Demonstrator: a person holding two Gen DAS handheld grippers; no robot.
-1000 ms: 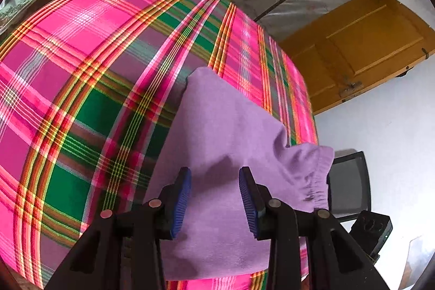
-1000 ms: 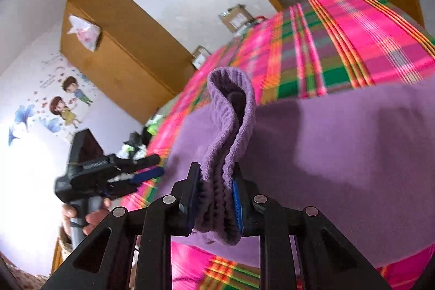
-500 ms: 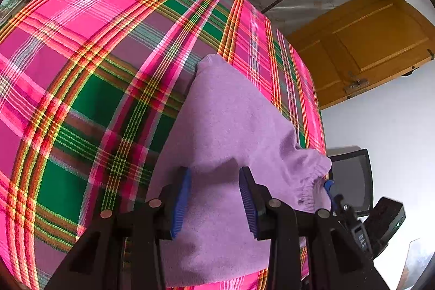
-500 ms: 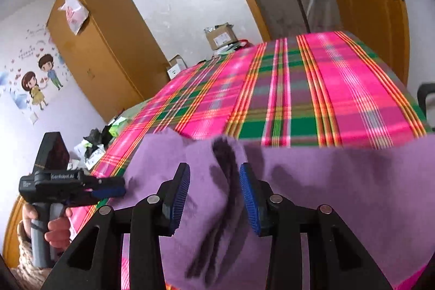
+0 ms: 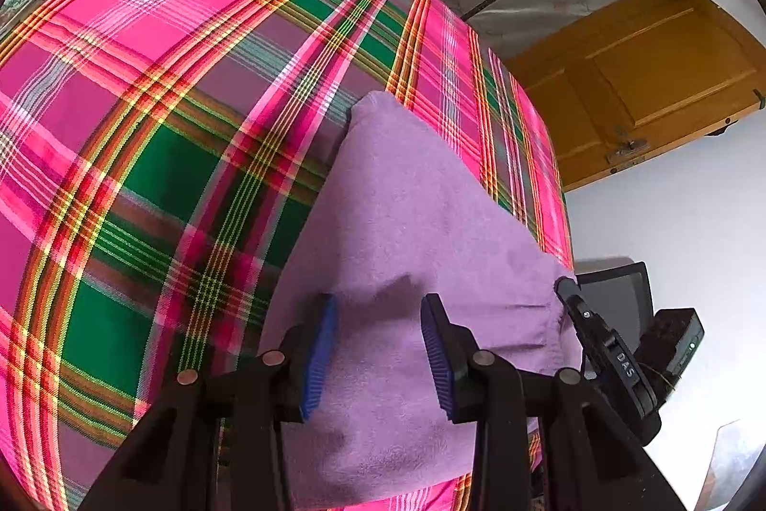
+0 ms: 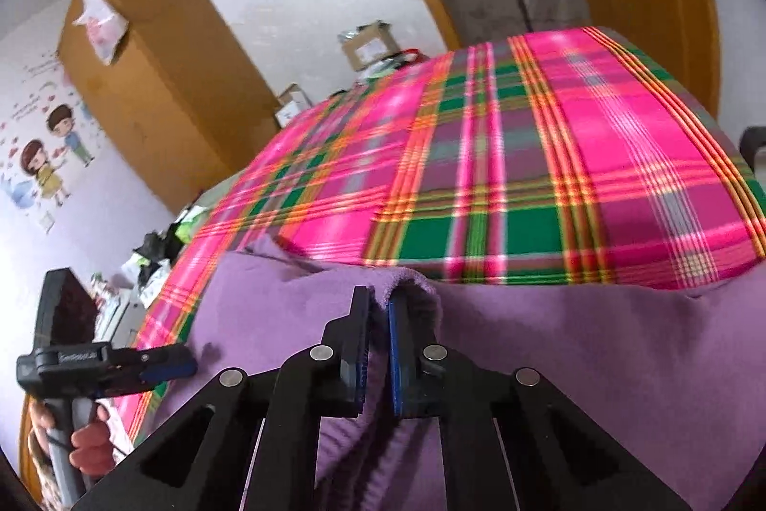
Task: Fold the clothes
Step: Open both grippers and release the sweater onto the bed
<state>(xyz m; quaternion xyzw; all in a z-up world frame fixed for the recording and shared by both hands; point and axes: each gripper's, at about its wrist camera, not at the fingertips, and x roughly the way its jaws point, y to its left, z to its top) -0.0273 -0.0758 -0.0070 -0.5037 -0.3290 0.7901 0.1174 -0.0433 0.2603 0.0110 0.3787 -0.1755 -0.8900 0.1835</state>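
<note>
Low in the left wrist view, my left gripper [image 5: 378,350] hangs spread wide over the purple garment [image 5: 411,223], its blue pads clear of the cloth and holding nothing. That garment lies flat on the plaid-covered surface [image 5: 158,94], running from frame centre down to the bottom edge. At the right edge, the tip of my right gripper [image 5: 569,295] meets the garment's right-hand border.

Across the lower half of the right wrist view, the same garment [image 6: 598,357] fills the frame, with the plaid surface [image 6: 550,156] behind it. My right gripper [image 6: 378,348] is pressed together on a raised ridge of the purple cloth at bottom centre. At lower left, my left gripper [image 6: 163,365] hovers beside the garment's other edge, a hand [image 6: 88,439] on its handle.

I judge I am mid-fold, one edge pinched. Next I need to carry that edge across, with the left pinning or taking the opposite side so the layers stay aligned.
</note>
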